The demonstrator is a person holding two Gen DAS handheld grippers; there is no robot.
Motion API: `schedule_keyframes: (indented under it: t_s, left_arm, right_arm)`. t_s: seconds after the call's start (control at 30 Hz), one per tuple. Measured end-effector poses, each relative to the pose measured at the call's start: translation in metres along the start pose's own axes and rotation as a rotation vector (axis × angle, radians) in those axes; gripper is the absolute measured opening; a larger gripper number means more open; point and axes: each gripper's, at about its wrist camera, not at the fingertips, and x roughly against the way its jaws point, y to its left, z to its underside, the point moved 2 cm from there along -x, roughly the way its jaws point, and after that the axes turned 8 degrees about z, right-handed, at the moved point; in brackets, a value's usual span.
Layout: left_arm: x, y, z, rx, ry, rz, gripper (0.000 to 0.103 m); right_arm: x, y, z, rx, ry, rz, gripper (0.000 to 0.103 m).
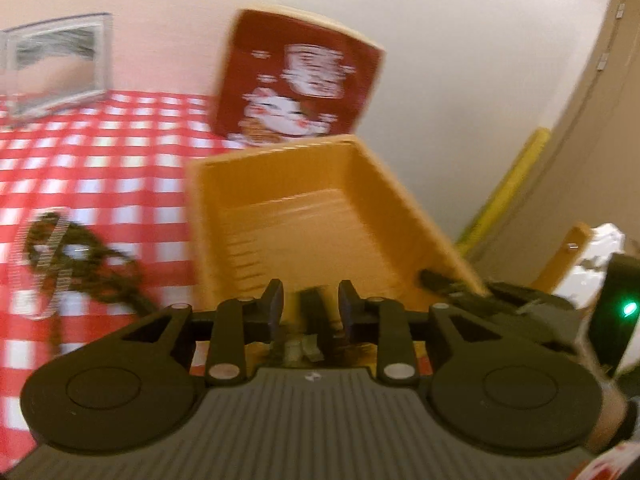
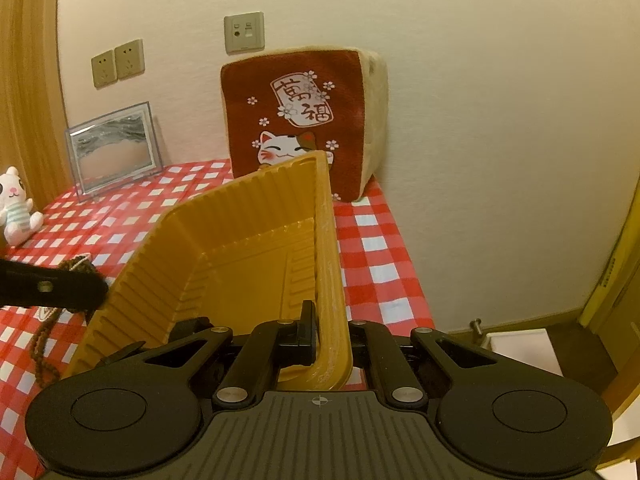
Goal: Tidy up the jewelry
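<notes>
Right now the right gripper [image 2: 329, 336] pinches the tilted yellow tray [image 2: 224, 240] by its rim while the left gripper [image 1: 311, 304] stands partly open and empty, so jewelry [image 1: 72, 256] on the tablecloth [image 1: 120, 160] could slide out once loaded.

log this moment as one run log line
right gripper: shut on yellow tray rim, tray tilted | left gripper: open, at tray's near edge | bead necklace: on checkered tablecloth

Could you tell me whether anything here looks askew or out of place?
Yes: the yellow tray is tipped up off the checked tablecloth, its rim pinched in the right gripper, and it looks empty. The bead strands lie tangled on the cloth beside it.
</notes>
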Motion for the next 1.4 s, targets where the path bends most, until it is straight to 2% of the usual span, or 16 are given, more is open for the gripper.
schedule_keyframes:
  t_s: [0.33, 0.43, 0.73, 1.1, 1.4]
  left_arm:
    - [0.033, 0.079, 0.024, 0.136, 0.025, -0.273, 0.026]
    - [0.034, 0.094, 0.028, 0.163, 0.029, -0.314, 0.026]
    - [0.022, 0.12, 0.029, 0.3, 0.014, -0.275, 0.026]
    - [-0.002, 0.136, 0.013, 0.357, -0.021, -0.243, 0.026]
    - [-0.021, 0.165, 0.012, 0.519, -0.05, -0.211, 0.026]
  right_arm:
    - [-0.002, -0.002, 0.001, -0.004, 0.003, 0.005, 0.005]
    - [-0.002, -0.002, 0.002, -0.002, 0.003, 0.009, 0.005]
    - [-0.002, -0.001, 0.002, -0.001, 0.004, 0.015, 0.005]
    - [-0.004, -0.001, 0.002, -0.004, 0.012, 0.024, 0.005]
    - [-0.004, -0.001, 0.002, -0.004, 0.016, 0.029, 0.005]
